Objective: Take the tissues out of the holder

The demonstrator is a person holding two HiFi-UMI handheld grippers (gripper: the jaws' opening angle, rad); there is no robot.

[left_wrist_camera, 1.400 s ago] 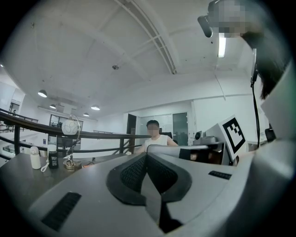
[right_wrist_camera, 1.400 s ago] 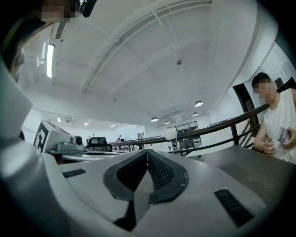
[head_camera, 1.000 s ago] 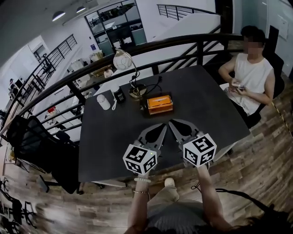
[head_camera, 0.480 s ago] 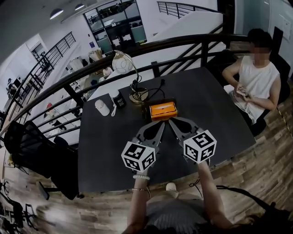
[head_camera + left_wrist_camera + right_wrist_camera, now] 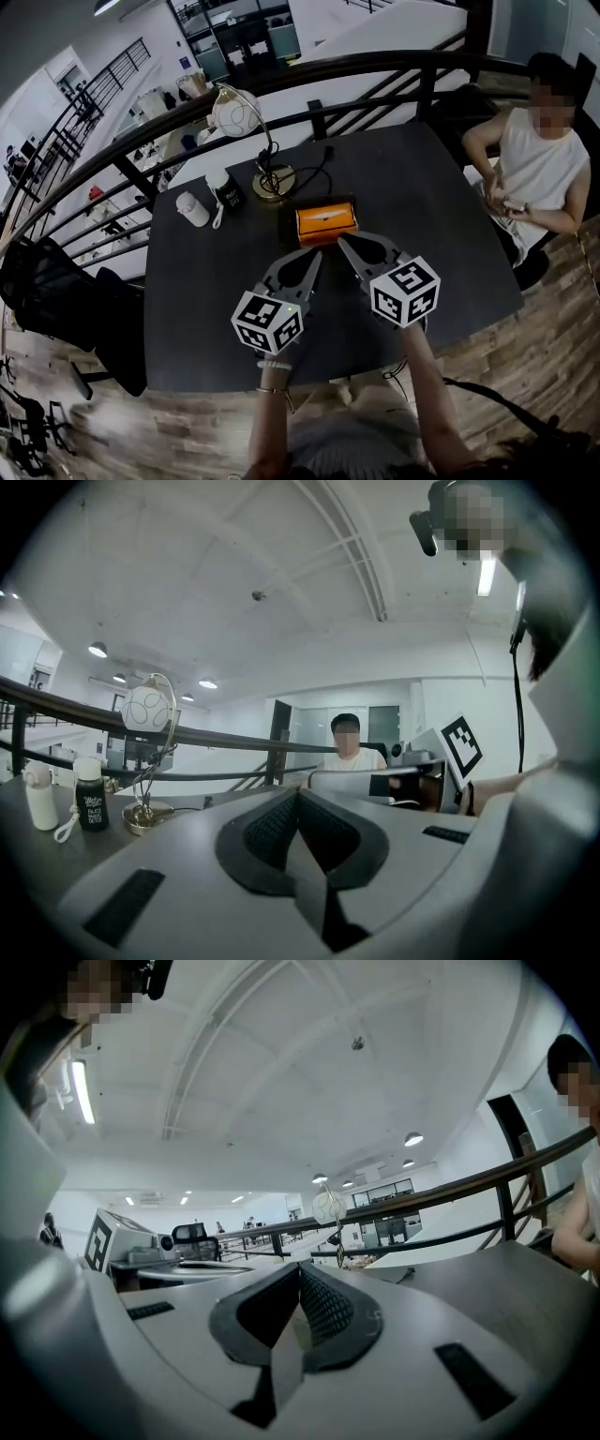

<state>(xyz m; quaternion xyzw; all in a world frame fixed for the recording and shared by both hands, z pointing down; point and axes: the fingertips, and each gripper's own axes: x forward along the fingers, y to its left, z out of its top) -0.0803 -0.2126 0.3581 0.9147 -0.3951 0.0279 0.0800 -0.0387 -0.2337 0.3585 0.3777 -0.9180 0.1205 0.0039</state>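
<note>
The tissue holder (image 5: 324, 222), an orange box in a dark frame with a pale slot on top, lies mid-table in the head view. My left gripper (image 5: 315, 253) points at its near left corner, tips just short of it, jaws closed together and empty. My right gripper (image 5: 343, 240) sits close beside it with its tips at the holder's near edge, also shut on nothing. In the left gripper view the left gripper (image 5: 298, 794) shows its pads pressed together. The right gripper (image 5: 300, 1269) looks the same in its own view. Neither gripper view shows the holder.
A desk lamp (image 5: 234, 111) with a round shade stands behind the holder, its brass base (image 5: 274, 183) and cable nearby. A dark bottle (image 5: 225, 190) and a white bottle (image 5: 192, 208) stand at the back left. A person (image 5: 548, 159) sits at the table's right side. A railing (image 5: 375, 66) runs behind.
Both grippers have moved forward across the table, from well short of the holder to right at its near edge. They stayed shut throughout.
</note>
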